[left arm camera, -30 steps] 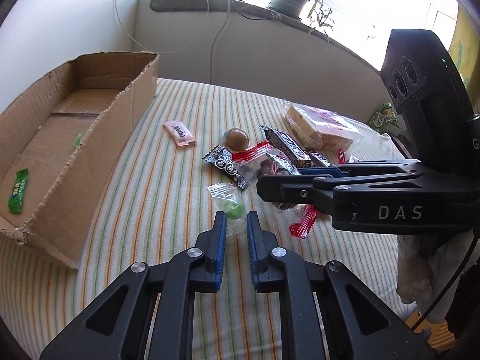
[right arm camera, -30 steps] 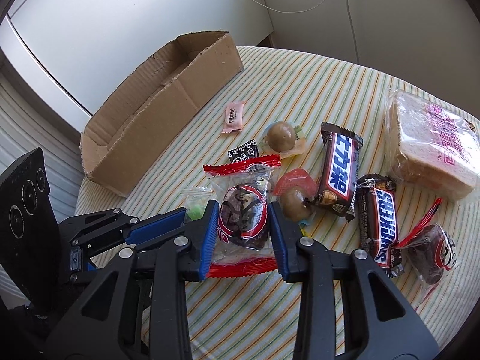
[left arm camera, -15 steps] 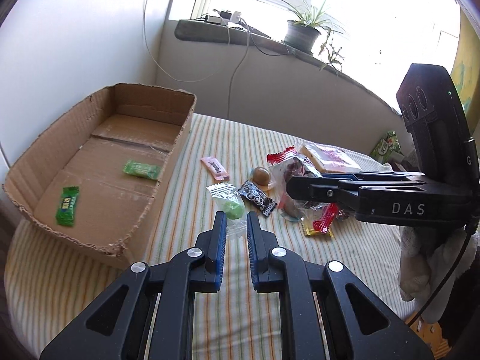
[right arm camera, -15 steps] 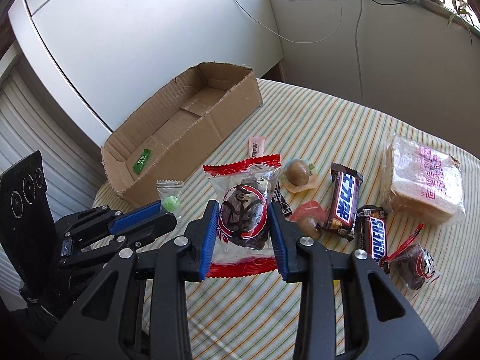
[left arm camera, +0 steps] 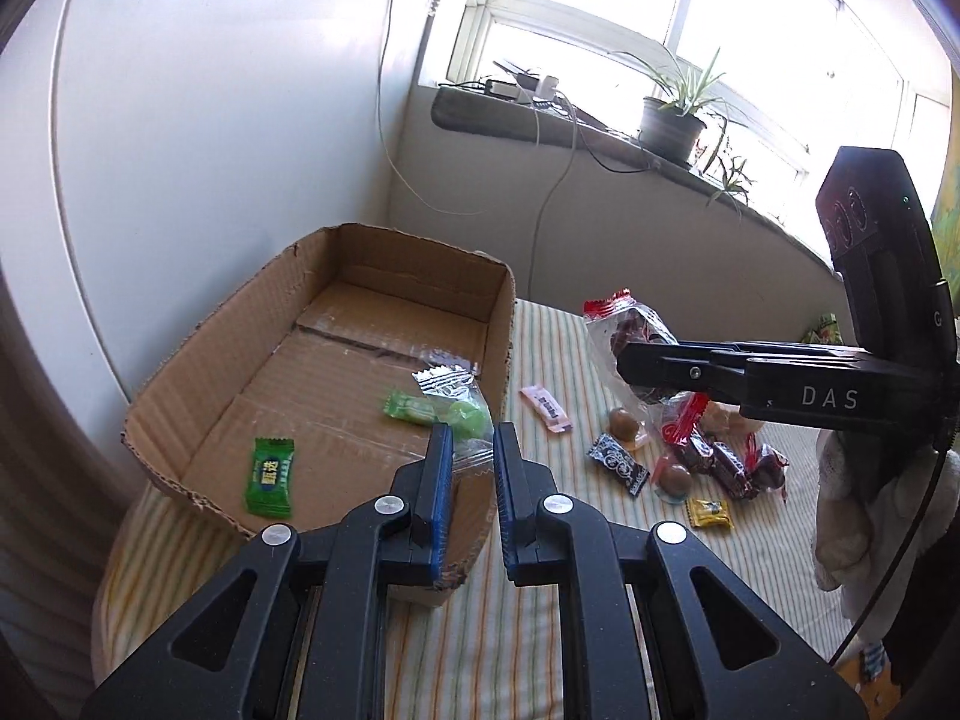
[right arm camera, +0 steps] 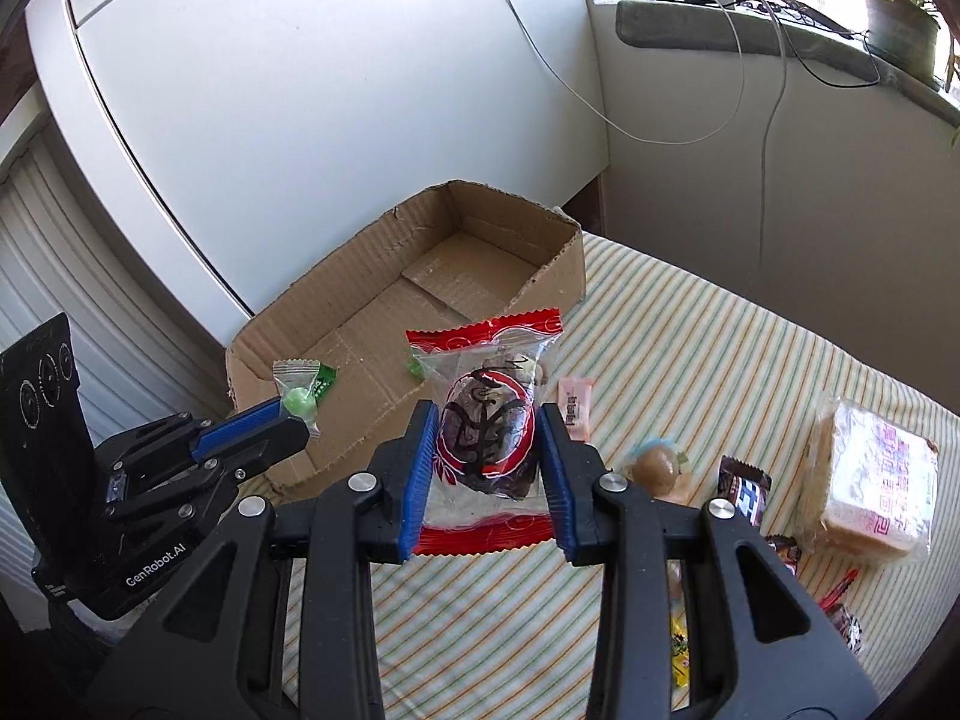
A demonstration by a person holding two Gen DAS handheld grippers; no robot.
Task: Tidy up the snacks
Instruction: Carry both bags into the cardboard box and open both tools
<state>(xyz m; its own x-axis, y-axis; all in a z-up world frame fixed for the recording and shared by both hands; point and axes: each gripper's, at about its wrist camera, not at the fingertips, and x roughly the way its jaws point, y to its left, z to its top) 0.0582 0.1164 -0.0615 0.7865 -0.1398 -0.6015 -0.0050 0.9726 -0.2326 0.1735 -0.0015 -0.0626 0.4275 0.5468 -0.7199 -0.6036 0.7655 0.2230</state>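
red-edged clear pastry packet pinched in right gripper; green candy pinched in left gripper; "das" lettering

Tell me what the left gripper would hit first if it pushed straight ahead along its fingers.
Probably the cardboard box: the left gripper, shut on a clear-wrapped green candy, points down over the box's near wall toward its floor. Depth is uncertain.
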